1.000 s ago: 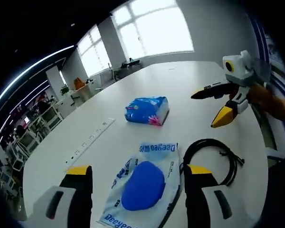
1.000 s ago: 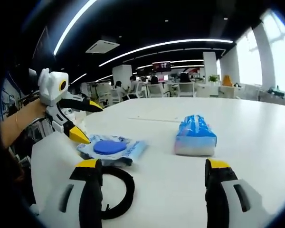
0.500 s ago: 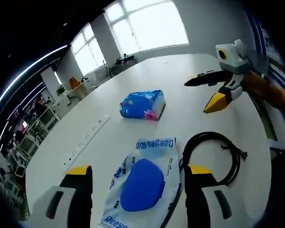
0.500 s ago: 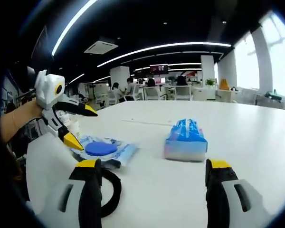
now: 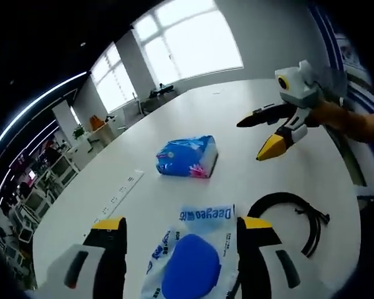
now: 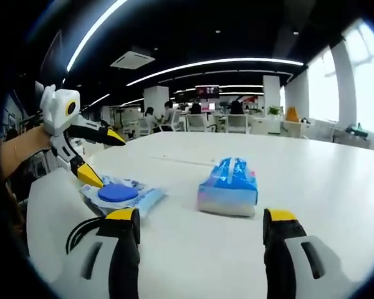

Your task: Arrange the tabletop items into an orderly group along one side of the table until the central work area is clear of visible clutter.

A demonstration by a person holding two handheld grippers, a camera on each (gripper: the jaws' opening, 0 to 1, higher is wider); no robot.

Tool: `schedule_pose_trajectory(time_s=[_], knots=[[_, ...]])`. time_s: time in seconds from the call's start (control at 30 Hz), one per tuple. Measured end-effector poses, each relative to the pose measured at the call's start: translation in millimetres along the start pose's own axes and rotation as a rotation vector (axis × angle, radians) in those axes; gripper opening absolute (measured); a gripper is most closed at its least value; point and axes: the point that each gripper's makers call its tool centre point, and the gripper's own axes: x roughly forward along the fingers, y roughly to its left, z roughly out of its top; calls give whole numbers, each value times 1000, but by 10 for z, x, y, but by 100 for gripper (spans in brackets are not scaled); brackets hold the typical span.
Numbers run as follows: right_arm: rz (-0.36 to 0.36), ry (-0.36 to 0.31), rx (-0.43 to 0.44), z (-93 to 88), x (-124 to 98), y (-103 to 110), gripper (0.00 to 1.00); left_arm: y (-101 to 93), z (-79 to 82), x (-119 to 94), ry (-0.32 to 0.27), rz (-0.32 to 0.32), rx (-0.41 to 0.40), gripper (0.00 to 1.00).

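A white wet-wipes pack with a blue lid (image 5: 193, 271) lies on the white table (image 5: 237, 106), just ahead of my open left gripper (image 5: 182, 225) and between the lines of its jaws. A blue tissue pack (image 5: 187, 156) lies farther out. A black coiled cable (image 5: 294, 213) rests right of the wipes. My right gripper (image 5: 250, 140) hovers open above the table at the right. In the right gripper view, the tissue pack (image 6: 227, 187) sits ahead of my open right gripper (image 6: 202, 216). The left gripper (image 6: 106, 162) hangs open over the wipes pack (image 6: 118, 194), with the cable (image 6: 81, 230) near it.
A flush socket strip (image 5: 118, 196) is set into the table left of the wipes. A person's sleeve (image 5: 355, 124) holds the right gripper by the table's right edge. Desks, chairs and people (image 6: 193, 118) fill the office behind the table.
Both cameras have shifted. The left one has drawn back, so the wipes sit lower in its view. The right gripper has swung toward the tissue pack. Nothing on the table has moved.
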Motion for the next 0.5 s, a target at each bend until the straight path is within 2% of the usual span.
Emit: schedule_pose_trajectory(time_s=[0.1,0.33,0.43,0.5], knots=[[3,-1,4,12,6,-27,76,15,25,48,-4,-5,-11,71],[-2,1,-39,16,33,-89,72,59,116,165,-19,-2,36,68],[1,1,-24,25,51,-135,70,79,161,227,-36,-7,44,67],[-11,8,-13,18,69,-188,70,87,131,279,-16,-14,66,67]])
